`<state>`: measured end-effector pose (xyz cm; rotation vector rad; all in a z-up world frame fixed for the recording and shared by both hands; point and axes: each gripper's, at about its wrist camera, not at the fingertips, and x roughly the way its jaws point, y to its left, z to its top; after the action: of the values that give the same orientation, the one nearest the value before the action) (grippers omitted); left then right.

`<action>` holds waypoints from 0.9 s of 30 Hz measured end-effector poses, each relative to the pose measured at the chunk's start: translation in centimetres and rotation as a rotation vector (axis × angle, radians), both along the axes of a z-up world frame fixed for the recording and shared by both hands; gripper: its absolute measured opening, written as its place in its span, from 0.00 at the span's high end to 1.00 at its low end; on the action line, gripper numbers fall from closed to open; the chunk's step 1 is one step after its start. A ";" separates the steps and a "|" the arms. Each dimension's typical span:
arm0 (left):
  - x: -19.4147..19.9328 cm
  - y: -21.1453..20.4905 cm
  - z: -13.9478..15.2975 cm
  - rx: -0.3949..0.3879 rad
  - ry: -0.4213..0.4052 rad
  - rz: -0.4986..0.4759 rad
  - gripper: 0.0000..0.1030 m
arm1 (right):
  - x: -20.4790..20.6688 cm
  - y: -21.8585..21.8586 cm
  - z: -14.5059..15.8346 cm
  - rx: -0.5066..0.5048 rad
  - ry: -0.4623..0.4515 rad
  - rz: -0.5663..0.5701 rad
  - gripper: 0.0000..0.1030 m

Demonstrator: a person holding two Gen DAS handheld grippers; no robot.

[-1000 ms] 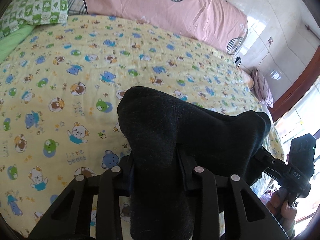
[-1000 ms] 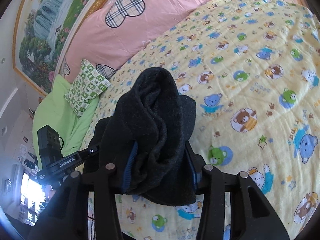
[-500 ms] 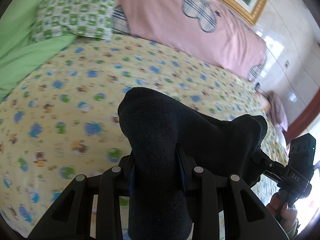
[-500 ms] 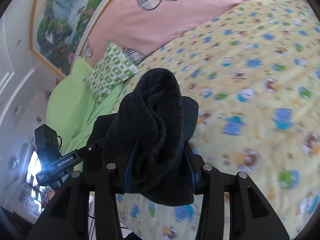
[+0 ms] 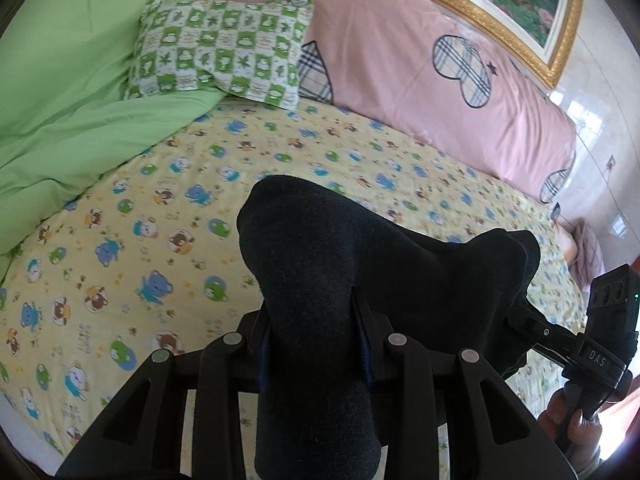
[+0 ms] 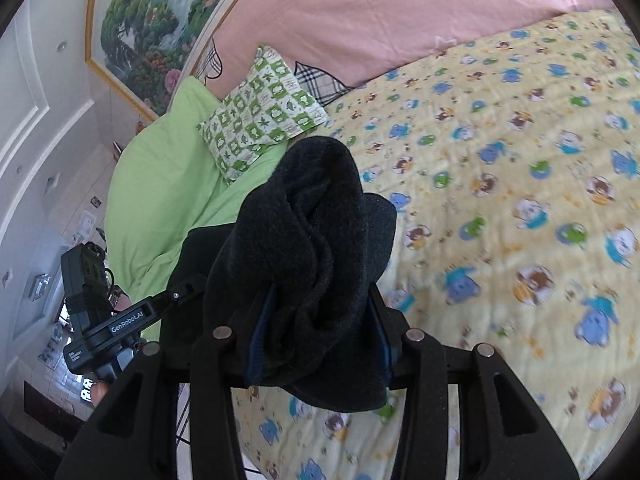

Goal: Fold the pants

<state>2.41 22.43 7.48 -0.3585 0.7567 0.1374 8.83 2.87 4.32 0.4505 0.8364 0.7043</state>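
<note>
The dark charcoal pants hang between both grippers, lifted above the yellow bear-print bedsheet. My left gripper is shut on a bunched fold of the pants, which drape over its fingers. My right gripper is shut on another bunched part of the pants. The right gripper shows at the right edge of the left wrist view; the left gripper shows at the left of the right wrist view. The fingertips are hidden by the fabric.
A green checked pillow and a green duvet lie at the head of the bed. A pink headboard cushion runs behind. The yellow sheet spreads wide below the pants.
Both grippers have tilted up and moved towards the head of the bed with the pants. The pillow, green duvet and framed picture have come into view.
</note>
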 end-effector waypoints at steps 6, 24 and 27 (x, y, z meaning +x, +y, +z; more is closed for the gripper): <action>0.5 1.5 0.2 0.024 -0.001 0.041 0.68 | 1.5 2.3 0.0 -0.014 -0.003 0.030 0.56; 3.7 4.9 -0.1 0.047 0.005 0.113 0.68 | 6.1 6.2 0.2 -0.026 -0.019 0.078 0.56; 4.1 5.4 -0.5 0.043 0.010 0.123 0.68 | 6.7 6.6 -0.1 -0.026 -0.012 0.082 0.56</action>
<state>6.50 27.86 7.03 -0.3637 0.7400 0.2714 15.57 9.44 4.23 0.3898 0.8552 0.7698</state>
